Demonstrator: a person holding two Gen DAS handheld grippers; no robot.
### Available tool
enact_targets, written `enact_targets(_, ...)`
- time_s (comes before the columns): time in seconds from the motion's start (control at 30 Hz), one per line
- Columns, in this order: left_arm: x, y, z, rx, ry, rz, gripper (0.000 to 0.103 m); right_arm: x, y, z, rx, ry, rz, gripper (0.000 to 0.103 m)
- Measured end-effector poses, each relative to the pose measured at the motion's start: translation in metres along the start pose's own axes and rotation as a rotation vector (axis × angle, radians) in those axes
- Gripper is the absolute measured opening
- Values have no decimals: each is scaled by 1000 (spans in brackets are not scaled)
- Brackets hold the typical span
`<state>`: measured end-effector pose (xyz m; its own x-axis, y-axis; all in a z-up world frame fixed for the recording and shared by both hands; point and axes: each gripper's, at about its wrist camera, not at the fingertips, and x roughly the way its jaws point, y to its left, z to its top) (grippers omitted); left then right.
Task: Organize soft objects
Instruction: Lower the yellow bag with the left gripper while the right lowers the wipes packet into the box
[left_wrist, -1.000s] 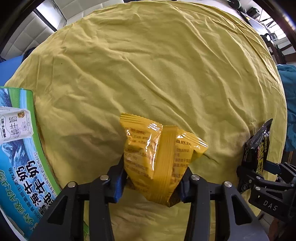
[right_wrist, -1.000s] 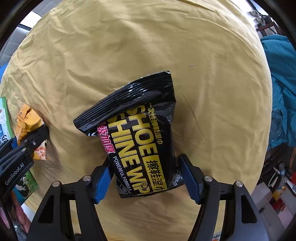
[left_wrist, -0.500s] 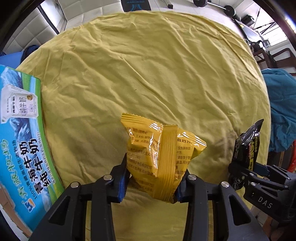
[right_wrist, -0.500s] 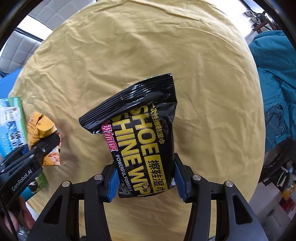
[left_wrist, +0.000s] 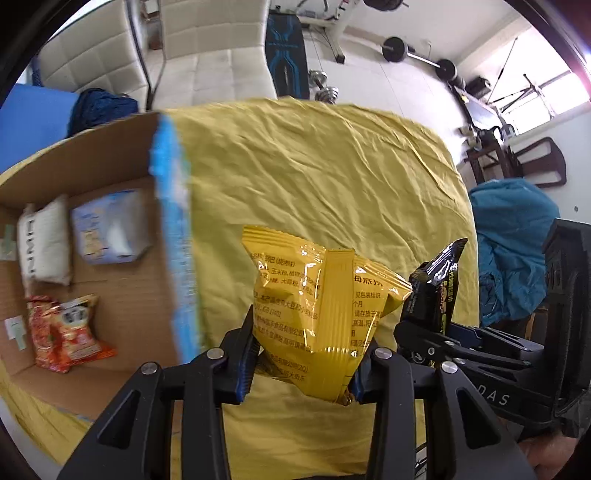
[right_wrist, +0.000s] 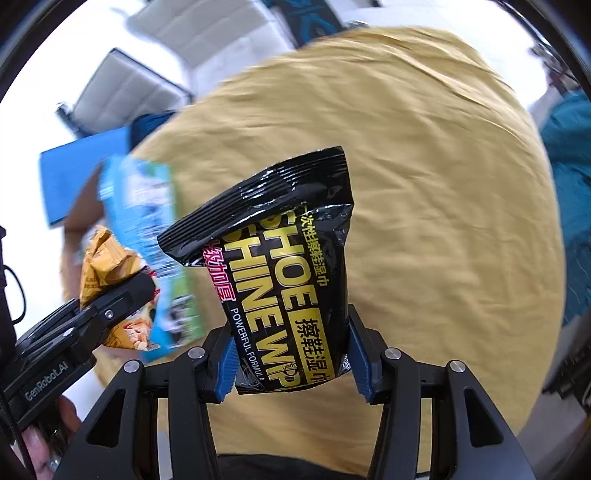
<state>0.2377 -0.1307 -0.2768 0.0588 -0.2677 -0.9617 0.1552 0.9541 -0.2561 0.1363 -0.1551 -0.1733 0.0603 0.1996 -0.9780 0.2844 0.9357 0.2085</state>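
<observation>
A: What is the left gripper (left_wrist: 301, 363) doing?

B: It sits at the bottom centre of the left wrist view, its two black fingers (left_wrist: 236, 363) with blue pads clamped tight on the lower part of a yellow snack packet (left_wrist: 321, 314). The packet stands up from the jaws, clear of the yellow cloth (left_wrist: 332, 177) that fills the middle of the frame.

A: And the other one?

B: The right gripper (right_wrist: 291, 363) is at the bottom centre of its own view, jaws narrowed onto the bottom of a black shoe-wipe pouch (right_wrist: 280, 280). The pouch leans up and to the left, its sealed top edge highest in the frame, with the cloth (right_wrist: 443, 184) behind it.

A: Do the two see each other?

B: Yes. In the left wrist view the right gripper (left_wrist: 432, 325) comes in from the right edge with the black pouch (left_wrist: 436, 284) in it, just beside the yellow packet. In the right wrist view the left gripper (right_wrist: 122, 306) reaches in from the lower left with the yellow packet (right_wrist: 103, 266), and part of a hand (right_wrist: 48, 439) shows beneath it.

A: Where is the box?

B: An open cardboard box (left_wrist: 129, 295) lies at the left of the left wrist view, on the cloth. Inside it are a white pack (left_wrist: 44, 243), a pale blue pack (left_wrist: 110, 232) and a red snack bag (left_wrist: 66, 332). In the right wrist view the box (right_wrist: 147, 251) is blurred, at the left behind the yellow packet.
</observation>
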Motion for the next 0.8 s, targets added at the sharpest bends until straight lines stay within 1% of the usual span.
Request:
enact_targets(0.1,-33,41,-5,-28,-25,12,36,-5,55,-13,-57,-5,59,53)
enact_targets(0.17,-44,68,-10,-49,-29,26,36,-1,85,-20,-82,-1,89,53)
enact_targets(0.27,-48,113,-14,-100,-13,41,36,14,134,-28,-120,17,111,53)
enact_targets(0.33,-47,143,-18,-143,7,30,36,30,165,-31,-136,33,114,53)
enact_targets(0.37,-46,157,-19,-160,17,22,36,33,172,-32,-138,40,112,53)
enact_targets(0.43,-41,179,-18,-182,40,9,36,47,193,-33,-149,54,77,53)
enact_targets(0.5,-33,194,-16,-195,69,-9,36,57,201,-34,-162,59,45,53)
enact_targets(0.6,-18,217,-15,-208,126,-65,36,74,220,-35,-171,75,-19,53)
enact_targets(0.63,-12,221,-14,-207,154,-86,37,77,221,-34,-172,79,-36,53)
enact_targets(0.7,0,229,-12,-224,181,-126,37,89,225,-31,-170,84,-69,53)
enact_targets(0.73,7,231,-11,-229,202,-138,37,94,226,-30,-168,85,-91,53)
enact_targets(0.8,15,233,-10,-231,231,-154,38,101,227,-27,-159,90,-107,54)
